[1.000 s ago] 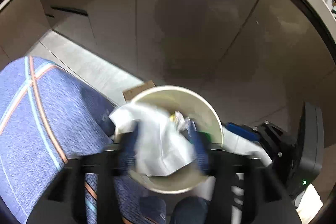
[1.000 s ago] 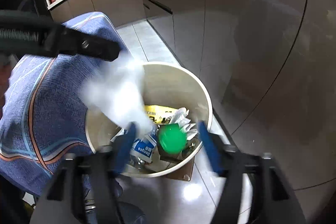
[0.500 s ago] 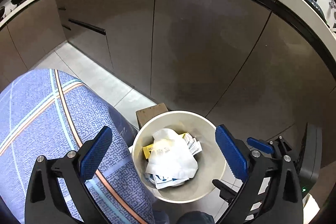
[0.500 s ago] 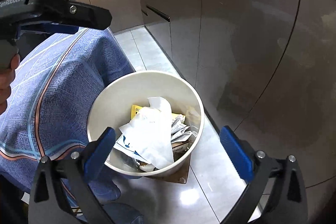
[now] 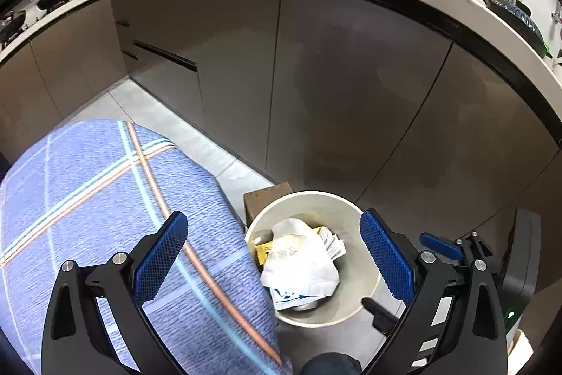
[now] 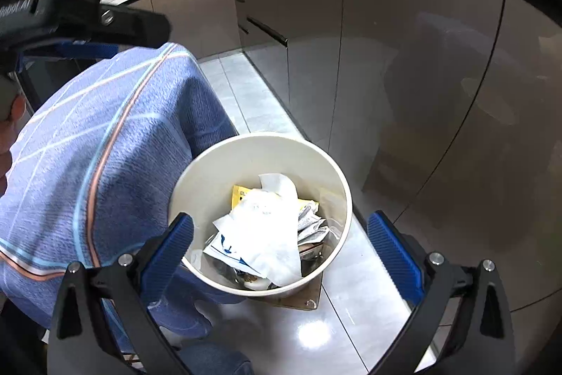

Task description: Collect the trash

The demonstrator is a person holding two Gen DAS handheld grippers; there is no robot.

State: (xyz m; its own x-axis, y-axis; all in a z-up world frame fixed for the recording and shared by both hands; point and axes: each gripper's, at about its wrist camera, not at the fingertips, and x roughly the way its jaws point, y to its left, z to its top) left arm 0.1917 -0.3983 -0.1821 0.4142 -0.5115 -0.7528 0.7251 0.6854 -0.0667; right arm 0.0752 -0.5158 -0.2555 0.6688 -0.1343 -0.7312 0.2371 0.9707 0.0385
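A round cream trash bin (image 5: pixel 368 290) (image 6: pixel 210 164) stands on the tiled floor by the cabinets. Inside it lies a white crumpled paper (image 5: pixel 298 259) (image 6: pixel 267 227) on top of yellow and printed wrappers (image 5: pixel 261 250) (image 6: pixel 240 192). My left gripper (image 5: pixel 274 259) is open and empty, held above the bin's left rim. My right gripper (image 6: pixel 281 245) is open and empty, above the bin. The left gripper's body (image 6: pixel 70 20) shows at the upper left of the right wrist view.
A blue plaid cloth (image 5: pixel 105 199) (image 6: pixel 105 146) covers a table edge left of the bin. Brown cabinet fronts (image 5: pixel 351 76) (image 6: pixel 421 58) rise behind it. A cardboard piece (image 5: pixel 267 199) lies under the bin. A black device (image 5: pixel 520 269) stands at the right.
The left gripper let go of the white paper, which dropped into the bin. Both grippers opened wide and rose away from the bin.
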